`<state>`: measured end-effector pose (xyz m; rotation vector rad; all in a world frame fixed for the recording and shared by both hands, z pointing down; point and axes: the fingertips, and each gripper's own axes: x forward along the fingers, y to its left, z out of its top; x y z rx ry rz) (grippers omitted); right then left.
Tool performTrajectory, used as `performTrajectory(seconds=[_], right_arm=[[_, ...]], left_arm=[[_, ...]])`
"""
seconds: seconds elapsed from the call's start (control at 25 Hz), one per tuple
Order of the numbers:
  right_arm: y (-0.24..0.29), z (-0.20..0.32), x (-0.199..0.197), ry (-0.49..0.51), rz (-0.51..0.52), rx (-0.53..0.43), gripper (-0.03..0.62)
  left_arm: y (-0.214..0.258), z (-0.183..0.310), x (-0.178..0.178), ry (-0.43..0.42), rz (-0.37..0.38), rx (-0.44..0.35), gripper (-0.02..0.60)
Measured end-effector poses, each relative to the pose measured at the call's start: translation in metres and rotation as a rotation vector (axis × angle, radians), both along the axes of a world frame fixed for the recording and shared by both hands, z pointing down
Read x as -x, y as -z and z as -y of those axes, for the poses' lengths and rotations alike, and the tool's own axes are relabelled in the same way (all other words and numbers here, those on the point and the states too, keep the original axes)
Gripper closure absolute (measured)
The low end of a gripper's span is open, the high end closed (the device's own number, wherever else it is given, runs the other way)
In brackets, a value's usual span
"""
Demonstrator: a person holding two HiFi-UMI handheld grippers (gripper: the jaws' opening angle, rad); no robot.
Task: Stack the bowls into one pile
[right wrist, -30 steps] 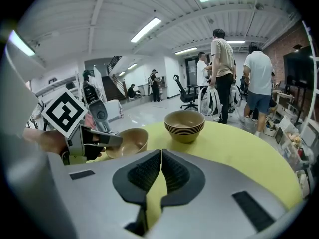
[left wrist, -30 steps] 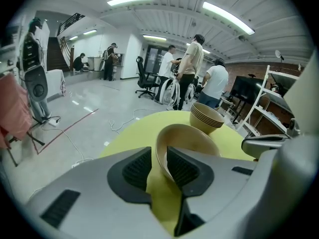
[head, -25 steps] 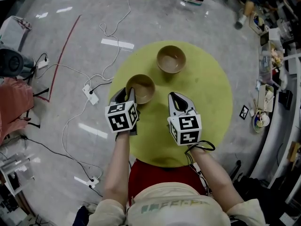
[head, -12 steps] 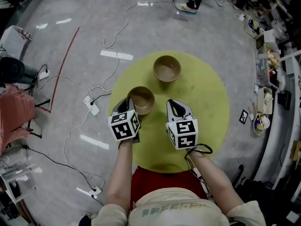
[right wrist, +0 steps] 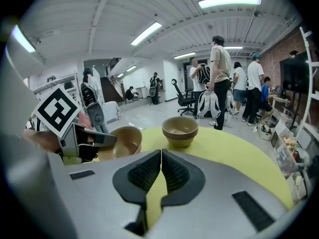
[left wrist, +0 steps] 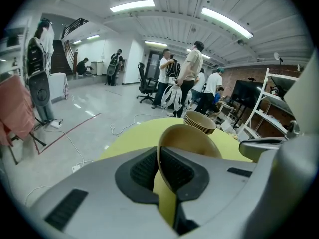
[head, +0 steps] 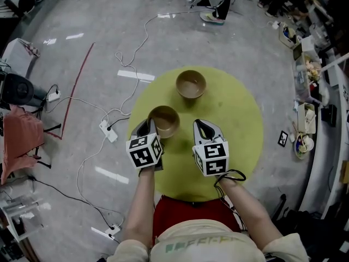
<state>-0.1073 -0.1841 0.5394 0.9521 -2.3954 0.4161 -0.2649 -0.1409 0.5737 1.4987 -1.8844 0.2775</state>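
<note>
Left tool [head: 147,127] is gripping the near rim of a tilted brown bowl [head: 164,120] over the round yellow table [head: 240,119]. Right tool [head: 203,127], jaws together and empty, is hovering alongside. The bowl stack [head: 191,84] is sitting farther back.

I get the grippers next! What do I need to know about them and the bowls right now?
The left gripper is shut on the rim of one bowl, at the left of the yellow table.
The right gripper is shut with nothing in it, beside that bowl.
The pile of nested bowls sits farther back on the table, apart from the held bowl.
Done: every bowl in view but this one is in the pile.
Left: carry the held bowl over, set it into the top of the pile, and let go.
</note>
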Motion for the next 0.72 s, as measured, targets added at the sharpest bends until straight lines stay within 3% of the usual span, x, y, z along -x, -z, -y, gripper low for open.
performTrajectory(seconds=[0.72], right_arm=[[0.053, -0.034, -0.023, -0.052, 0.036, -0.104, 0.557]], left_arm=[[0.074, -0.029, -0.015, -0.051, 0.054, -0.133, 0.551]])
